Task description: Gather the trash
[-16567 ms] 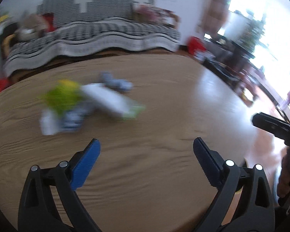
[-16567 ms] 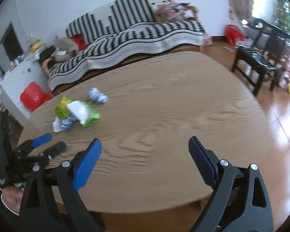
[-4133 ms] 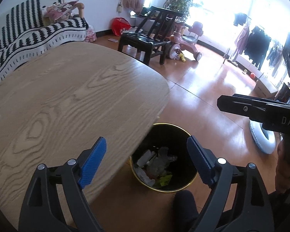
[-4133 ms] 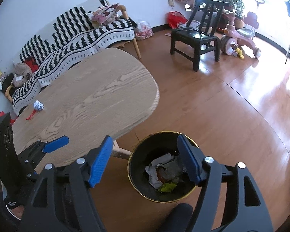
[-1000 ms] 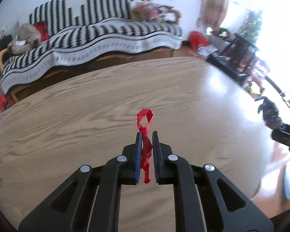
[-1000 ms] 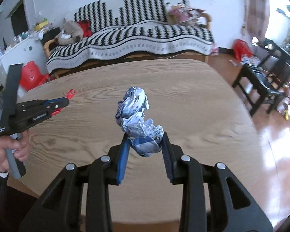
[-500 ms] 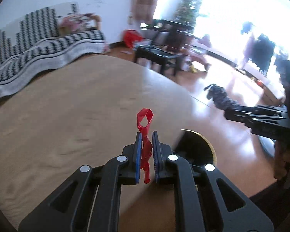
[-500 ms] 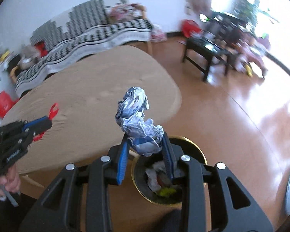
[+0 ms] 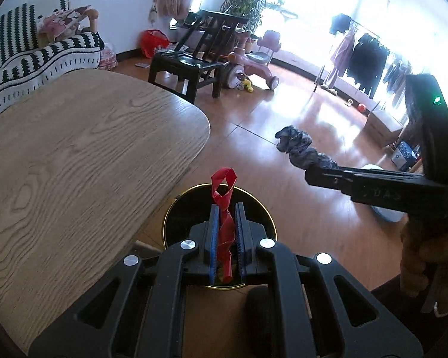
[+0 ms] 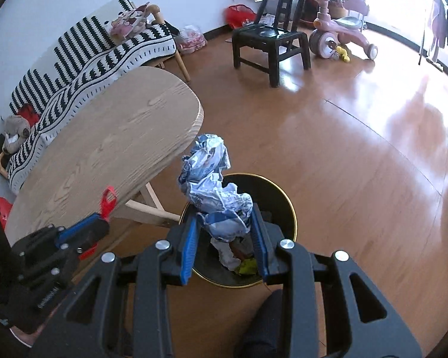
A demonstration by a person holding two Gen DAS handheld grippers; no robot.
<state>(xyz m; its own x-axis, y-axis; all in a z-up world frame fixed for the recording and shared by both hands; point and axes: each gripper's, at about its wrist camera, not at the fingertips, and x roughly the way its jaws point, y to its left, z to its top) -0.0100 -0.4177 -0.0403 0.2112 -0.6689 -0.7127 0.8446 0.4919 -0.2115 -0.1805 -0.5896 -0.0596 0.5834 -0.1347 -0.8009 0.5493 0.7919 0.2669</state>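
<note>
1. My left gripper (image 9: 227, 232) is clenched on a red strip (image 9: 225, 208) of thin plastic, twisted along its length and ending in a small loop at the top that stands up past the blue pads.
2. That strip hangs right over the trash bin (image 9: 176, 208), a round black bucket with a thin gold rim, standing on the floor just beside the corner of the counter (image 9: 74, 164).
3. My right gripper (image 10: 225, 232) is grasping a crumpled wrapper (image 10: 212, 185), a white and blue crinkly wad with a shiny, foil-like surface, bunched into an irregular lump taller than it is wide.
4. From the right wrist camera the wrapper sits above the bin's mouth, with the gold rim (image 10: 289, 203) curving round behind it.
5. Inside the bin I see more crumpled white paper (image 10: 224, 253) and a yellow-green scrap (image 10: 248, 267) at the bottom.
6. The counter is pale wood with a bold grain and a rounded corner; its light wooden leg (image 10: 152, 205) slants down next to the bin.
7. The floor (image 10: 343, 149) is glossy orange-brown boards, bright with glare from the window.
</note>
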